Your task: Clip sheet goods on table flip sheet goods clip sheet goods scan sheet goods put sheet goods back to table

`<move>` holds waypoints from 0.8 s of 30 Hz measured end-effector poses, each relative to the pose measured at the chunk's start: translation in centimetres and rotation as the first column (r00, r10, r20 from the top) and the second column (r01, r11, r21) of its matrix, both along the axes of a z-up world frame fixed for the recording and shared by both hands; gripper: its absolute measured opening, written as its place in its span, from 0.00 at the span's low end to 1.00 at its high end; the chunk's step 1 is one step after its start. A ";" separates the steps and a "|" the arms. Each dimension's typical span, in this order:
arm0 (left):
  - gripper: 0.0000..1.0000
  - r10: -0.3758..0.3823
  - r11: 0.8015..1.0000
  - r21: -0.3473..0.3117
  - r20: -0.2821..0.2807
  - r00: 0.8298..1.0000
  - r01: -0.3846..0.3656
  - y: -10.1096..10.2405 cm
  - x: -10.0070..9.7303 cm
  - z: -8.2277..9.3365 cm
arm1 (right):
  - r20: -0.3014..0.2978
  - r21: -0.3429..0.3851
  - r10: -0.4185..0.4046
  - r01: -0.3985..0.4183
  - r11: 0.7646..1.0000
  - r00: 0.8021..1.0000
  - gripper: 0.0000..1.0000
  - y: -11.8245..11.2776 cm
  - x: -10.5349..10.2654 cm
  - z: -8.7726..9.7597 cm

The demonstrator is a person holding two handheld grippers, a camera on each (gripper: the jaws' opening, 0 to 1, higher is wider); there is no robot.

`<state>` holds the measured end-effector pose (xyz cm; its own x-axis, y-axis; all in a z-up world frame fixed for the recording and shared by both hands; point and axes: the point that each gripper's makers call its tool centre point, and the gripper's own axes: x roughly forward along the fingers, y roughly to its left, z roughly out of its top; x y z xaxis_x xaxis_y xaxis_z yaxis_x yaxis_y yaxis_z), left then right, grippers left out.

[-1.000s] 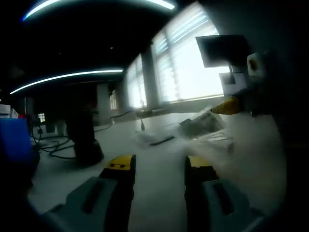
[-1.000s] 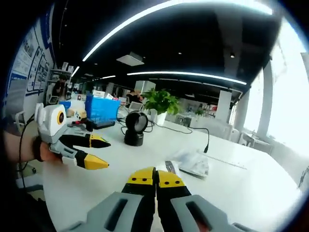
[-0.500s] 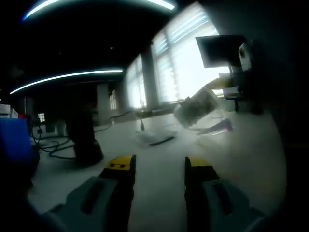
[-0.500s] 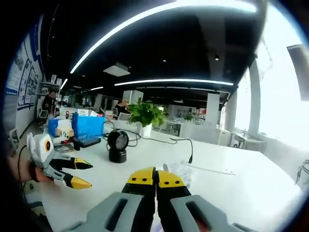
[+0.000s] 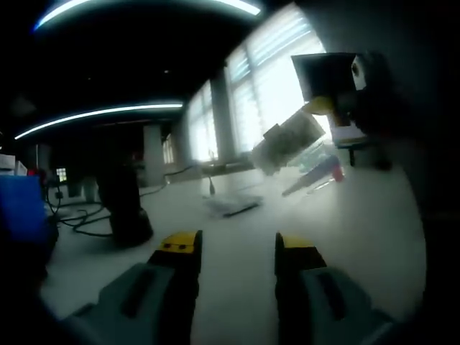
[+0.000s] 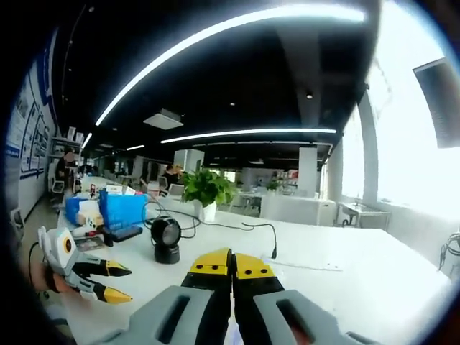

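Two grippers work above a white table. Left gripper hovers low over the tabletop with its jaws spread apart and nothing between them. Right gripper has its jaws pressed together on the sheet goods, a clear packet lifted off the table, near a black scanner standing mid-table

White table carries a round scanner, blue basket and cable
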<state>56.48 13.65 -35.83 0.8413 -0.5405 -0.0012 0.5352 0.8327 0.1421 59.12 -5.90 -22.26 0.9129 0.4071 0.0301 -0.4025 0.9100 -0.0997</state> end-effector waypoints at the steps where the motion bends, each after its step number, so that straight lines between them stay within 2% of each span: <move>1: 0.33 0.000 1.000 0.000 0.000 1.000 0.000 0.0 0.0 0.0 | 0.003 0.004 -0.002 0.002 1.000 1.000 0.00 -0.1 0.0 0.2; 11: 0.33 0.001 1.000 0.002 -0.001 1.000 -0.001 0.0 0.0 0.0 | -0.006 0.084 -0.031 0.032 0.996 0.999 0.00 -1.5 0.0 -0.1; 16: 0.33 0.000 1.000 0.004 -0.001 1.000 0.000 0.0 0.0 -0.1 | -0.017 0.137 -0.080 0.081 0.987 0.997 0.00 -3.5 0.4 -0.2; 24: 0.33 0.002 1.000 0.006 -0.001 1.000 -0.002 0.0 0.1 -0.1 | -0.032 0.211 -0.182 0.184 0.960 0.983 0.00 -7.5 0.7 -0.4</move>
<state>56.55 13.68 -35.91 0.8425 -0.5387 -0.0054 0.5336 0.8330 0.1463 59.80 -13.44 -22.62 0.9720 0.2186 0.0857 -0.2272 0.9679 0.1077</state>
